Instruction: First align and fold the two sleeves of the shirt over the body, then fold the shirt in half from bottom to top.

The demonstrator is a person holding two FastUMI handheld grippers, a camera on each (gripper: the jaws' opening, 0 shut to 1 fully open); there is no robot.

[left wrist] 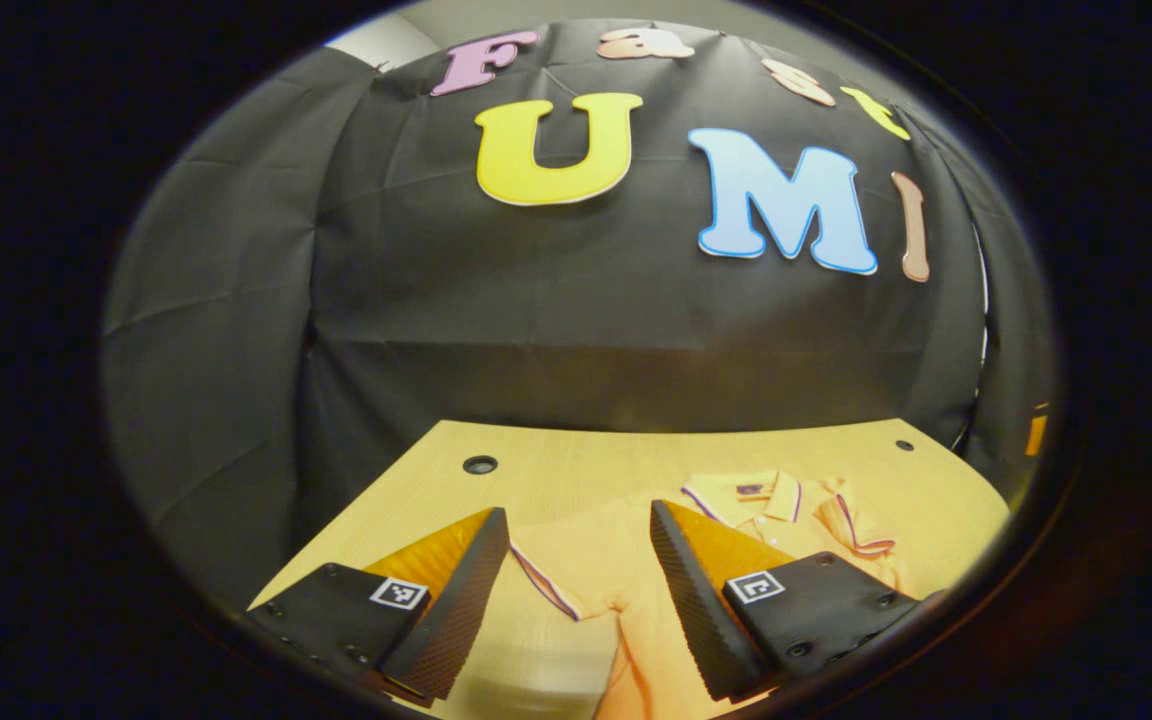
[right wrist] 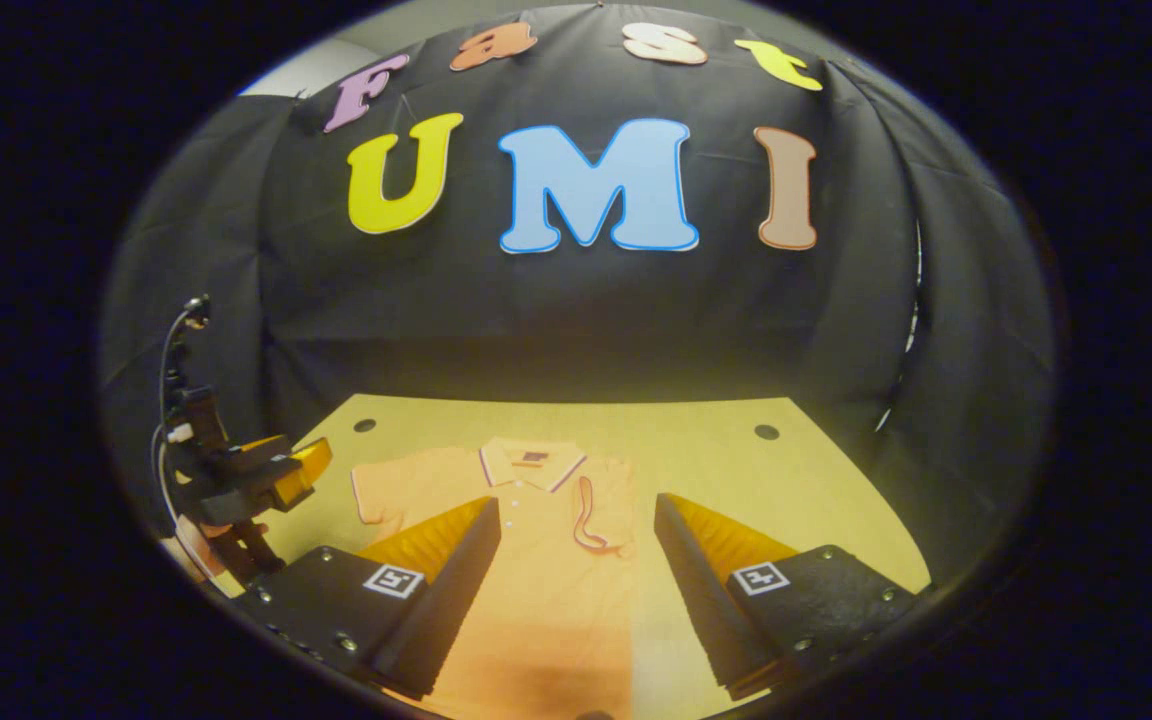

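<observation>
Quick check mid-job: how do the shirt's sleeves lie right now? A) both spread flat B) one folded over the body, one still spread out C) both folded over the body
B: in the right gripper view, one sleeve lies over the shirt body, while the other sleeve is spread on the table.

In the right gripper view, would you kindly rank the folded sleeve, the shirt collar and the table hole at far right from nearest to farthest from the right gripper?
From the right gripper:
1. Folded sleeve, lying on the shirt body just ahead.
2. Shirt collar, beyond it, slightly left.
3. Table hole, far right, near the wall.
</observation>
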